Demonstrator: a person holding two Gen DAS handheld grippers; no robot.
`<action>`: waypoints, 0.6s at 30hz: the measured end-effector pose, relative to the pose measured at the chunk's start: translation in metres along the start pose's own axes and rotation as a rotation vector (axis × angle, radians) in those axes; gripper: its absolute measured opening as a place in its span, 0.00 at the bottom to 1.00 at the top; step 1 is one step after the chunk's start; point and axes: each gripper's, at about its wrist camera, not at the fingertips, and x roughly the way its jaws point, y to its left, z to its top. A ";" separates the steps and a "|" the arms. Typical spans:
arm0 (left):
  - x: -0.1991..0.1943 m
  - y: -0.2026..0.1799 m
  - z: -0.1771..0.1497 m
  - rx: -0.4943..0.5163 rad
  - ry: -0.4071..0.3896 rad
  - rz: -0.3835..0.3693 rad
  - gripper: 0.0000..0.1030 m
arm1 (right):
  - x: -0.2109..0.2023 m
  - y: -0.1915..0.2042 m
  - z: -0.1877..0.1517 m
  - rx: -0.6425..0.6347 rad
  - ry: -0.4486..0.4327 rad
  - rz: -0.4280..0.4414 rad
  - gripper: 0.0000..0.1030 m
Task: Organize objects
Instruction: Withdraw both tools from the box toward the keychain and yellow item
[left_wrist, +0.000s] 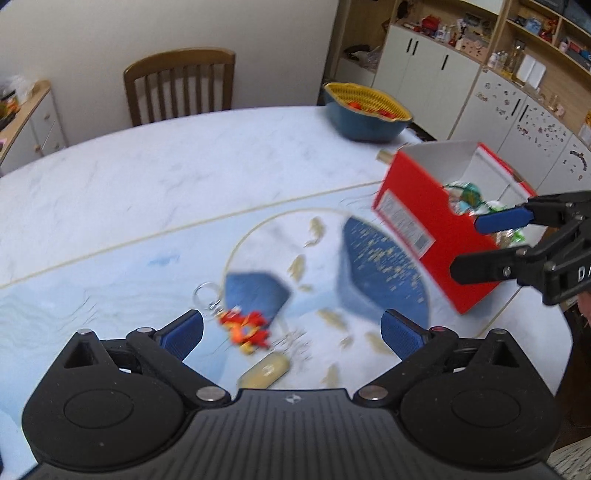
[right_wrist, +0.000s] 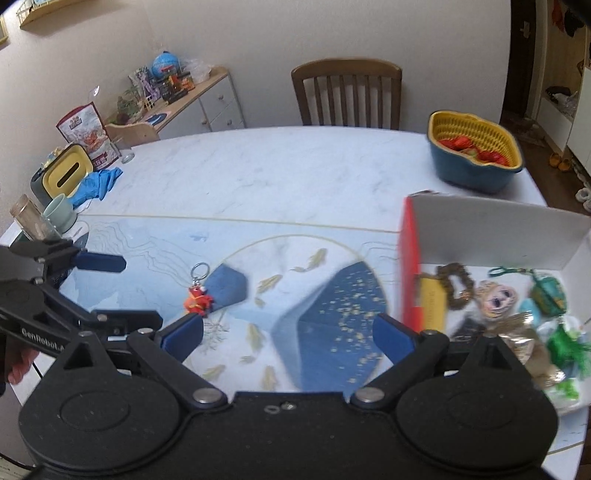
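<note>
Keychain (left_wrist: 245, 328) w/ the red figure is lying loose, so I'm lining up left gripper (left_wrist: 291, 328), jaws wide open + empty, right gripper (right_wrist: 288, 332) gaping too, gotta drop straight over it.

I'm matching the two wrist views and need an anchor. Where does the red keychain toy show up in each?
Left wrist: red keychain toy low and left of centre, beside the left gripper's left pad.
Right wrist: toy left of centre, above the right gripper's left pad.
Shared landmark: yellow-and-blue basket.

place: home dining room | evidence: dining table (right_wrist: 295, 177), wooden chair (right_wrist: 346, 92), cluttered sideboard (right_wrist: 207, 99), shelving cabinets (left_wrist: 480, 74)
</note>
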 end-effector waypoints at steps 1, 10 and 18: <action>0.002 0.005 -0.003 -0.003 0.004 0.007 1.00 | 0.005 0.004 0.001 0.000 0.009 0.004 0.95; 0.028 0.038 -0.034 -0.052 0.060 0.053 1.00 | 0.063 0.040 0.016 -0.001 0.102 0.025 0.95; 0.045 0.041 -0.053 -0.034 0.079 0.059 1.00 | 0.118 0.064 0.025 -0.006 0.218 0.055 0.95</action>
